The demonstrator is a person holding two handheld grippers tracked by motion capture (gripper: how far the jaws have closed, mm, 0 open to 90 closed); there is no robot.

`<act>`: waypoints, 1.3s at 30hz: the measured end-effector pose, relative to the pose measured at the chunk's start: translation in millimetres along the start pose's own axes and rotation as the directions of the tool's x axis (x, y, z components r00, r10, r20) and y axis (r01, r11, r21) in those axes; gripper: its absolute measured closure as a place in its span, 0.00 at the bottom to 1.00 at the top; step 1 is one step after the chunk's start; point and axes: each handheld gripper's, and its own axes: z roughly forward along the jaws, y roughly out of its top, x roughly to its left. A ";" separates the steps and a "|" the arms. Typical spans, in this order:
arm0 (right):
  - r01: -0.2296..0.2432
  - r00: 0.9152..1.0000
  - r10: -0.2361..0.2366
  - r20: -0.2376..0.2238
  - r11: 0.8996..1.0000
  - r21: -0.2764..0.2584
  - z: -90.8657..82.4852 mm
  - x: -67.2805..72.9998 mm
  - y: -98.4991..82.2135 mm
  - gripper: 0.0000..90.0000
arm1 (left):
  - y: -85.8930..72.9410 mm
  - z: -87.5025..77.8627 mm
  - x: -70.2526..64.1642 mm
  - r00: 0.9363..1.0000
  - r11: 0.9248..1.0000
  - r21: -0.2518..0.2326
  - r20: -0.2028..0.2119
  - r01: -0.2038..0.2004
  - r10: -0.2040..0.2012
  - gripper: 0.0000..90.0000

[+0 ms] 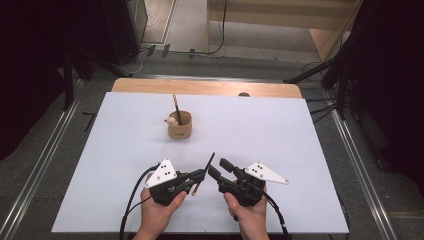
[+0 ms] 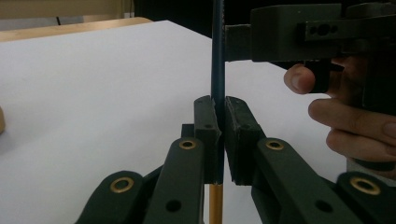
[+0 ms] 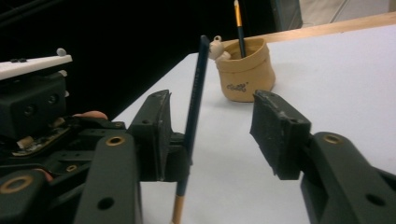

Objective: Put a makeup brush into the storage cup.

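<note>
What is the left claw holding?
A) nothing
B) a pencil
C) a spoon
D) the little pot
B: the left claw is shut on a dark pencil, its pads pressed against both sides, while the pot stands farther off on the table.

White table sheet [image 1: 280, 150] lay over a wooden tabletop [image 1: 200, 86], tan pouch-shaped holder [image 1: 180, 125] stood toward its far side, one pencil [image 1: 176, 107] upright inside, small figure [image 1: 172, 120] at its rim, grey floor [image 1: 185, 30] beyond.
</note>
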 end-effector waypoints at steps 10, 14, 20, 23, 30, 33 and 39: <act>-0.072 0.995 0.072 -0.068 0.997 0.000 2.6 -6.1 -3.0 0.75 | -0.7 5.1 -8.8 1.000 1.000 0.004 0.025 -0.016 0.016 0.95; -0.078 0.993 0.079 -0.085 0.997 0.013 2.0 -6.4 -3.4 0.87 | -1.1 6.9 -10.2 0.999 1.000 0.010 0.034 -0.022 0.021 0.95; -0.046 0.996 0.047 -0.074 0.999 0.022 0.2 -5.7 -3.8 0.96 | -2.2 10.1 -10.8 0.999 1.000 0.012 0.054 -0.004 0.003 0.94; -0.017 0.997 0.018 -0.069 1.000 0.017 -1.0 -3.9 -3.0 0.96 | -1.8 10.7 -11.6 0.999 1.000 0.009 0.053 0.003 -0.003 0.94; 0.046 0.998 -0.045 -0.045 0.999 0.022 -2.9 0.3 -1.8 0.96 | -1.9 11.1 -12.9 0.999 1.000 0.024 0.051 -0.013 0.012 0.93; 0.050 0.998 -0.049 -0.042 0.999 0.019 -3.9 0.2 -0.6 0.96 | -2.3 11.8 -13.7 0.999 0.999 0.028 0.050 -0.016 0.015 0.93; 0.070 0.997 -0.069 -0.029 0.998 0.011 -7.3 0.1 3.0 0.96 | -2.6 12.2 -14.6 0.998 0.999 0.036 0.055 -0.016 0.014 0.94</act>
